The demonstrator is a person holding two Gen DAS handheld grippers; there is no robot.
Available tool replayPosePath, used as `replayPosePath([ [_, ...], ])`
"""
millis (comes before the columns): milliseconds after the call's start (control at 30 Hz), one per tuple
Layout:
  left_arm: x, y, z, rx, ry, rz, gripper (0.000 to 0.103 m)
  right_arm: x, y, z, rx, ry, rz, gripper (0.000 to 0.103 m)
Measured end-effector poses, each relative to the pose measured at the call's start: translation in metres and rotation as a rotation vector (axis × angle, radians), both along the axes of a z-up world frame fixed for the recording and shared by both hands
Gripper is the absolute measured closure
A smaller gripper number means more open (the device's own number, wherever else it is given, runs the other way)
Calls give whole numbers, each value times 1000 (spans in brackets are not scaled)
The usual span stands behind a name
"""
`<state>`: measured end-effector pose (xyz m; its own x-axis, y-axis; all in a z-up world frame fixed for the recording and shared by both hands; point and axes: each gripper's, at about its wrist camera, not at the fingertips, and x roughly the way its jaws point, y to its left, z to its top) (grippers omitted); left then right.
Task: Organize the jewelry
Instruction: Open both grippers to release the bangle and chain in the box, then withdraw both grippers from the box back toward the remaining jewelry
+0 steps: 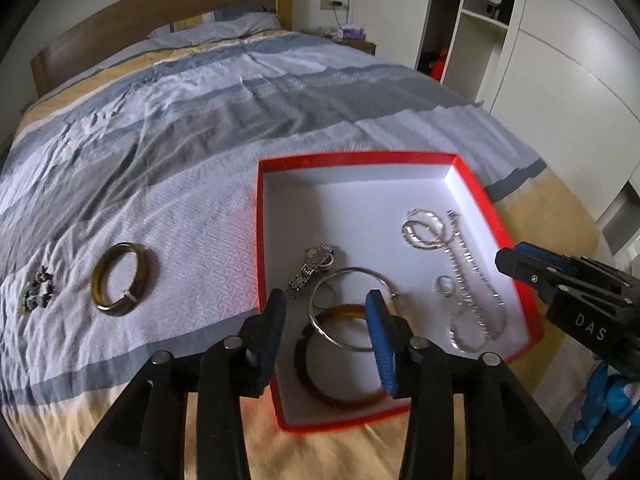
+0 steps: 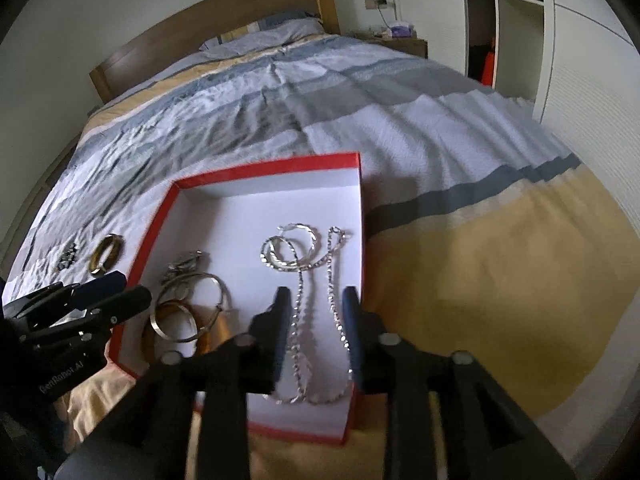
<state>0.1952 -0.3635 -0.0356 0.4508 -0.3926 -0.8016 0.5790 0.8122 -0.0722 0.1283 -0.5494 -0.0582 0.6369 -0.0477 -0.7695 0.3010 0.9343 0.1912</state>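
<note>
I have both grippers over the red box (image 1: 488, 200) that sits on the striped bedspread (image 1: 180, 152) near the foot of the bed. My left gripper (image 1: 328, 332) hangs with its jaws parted above the near left corner of the box, and nothing is pinched between the pads; below the gap lie the amber bangle (image 1: 340, 396) and the thin silver hoop (image 1: 352, 308), which overlaps it. Beside them in the box I see a metal watch (image 1: 316, 264), a small ring (image 1: 445, 285), a pair of silver hoop earrings (image 1: 424, 232) and a long silver chain (image 1: 472, 292) that runs down the right side. My right gripper (image 2: 316, 332) is also released, its fingers standing on either side of that chain without pressing it, as far as I can tell from the right wrist view; the chain lies flat on the white floor of the box. Two pieces are still outside on the bedspread, well to the left of the box: a brown bangle (image 1: 122, 278) and, further left, a dark beaded bracelet (image 1: 38, 288). A wooden headboard (image 1: 160, 28) and a white wardrobe (image 1: 560, 60) stand behind.
</note>
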Motion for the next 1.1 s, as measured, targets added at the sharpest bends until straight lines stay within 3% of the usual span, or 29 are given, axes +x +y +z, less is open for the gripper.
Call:
replayPosePath([
  [167, -18, 20, 29, -26, -27, 17, 58, -23, 8, 30, -13, -34, -19, 76],
  [433, -66, 77, 80, -56, -118, 112, 39, -70, 57, 78, -106, -71, -31, 76],
  [667, -107, 124, 101, -44, -180, 169, 33, -115, 117, 121, -246, -139, 0, 68],
  [833, -136, 159, 113, -62, -213, 211, 26, -141, 149, 144, -271, -185, 25, 67],
  [1100, -172, 206, 128, -73, -267, 274, 23, -167, 191, 163, -304, -234, 67, 66],
])
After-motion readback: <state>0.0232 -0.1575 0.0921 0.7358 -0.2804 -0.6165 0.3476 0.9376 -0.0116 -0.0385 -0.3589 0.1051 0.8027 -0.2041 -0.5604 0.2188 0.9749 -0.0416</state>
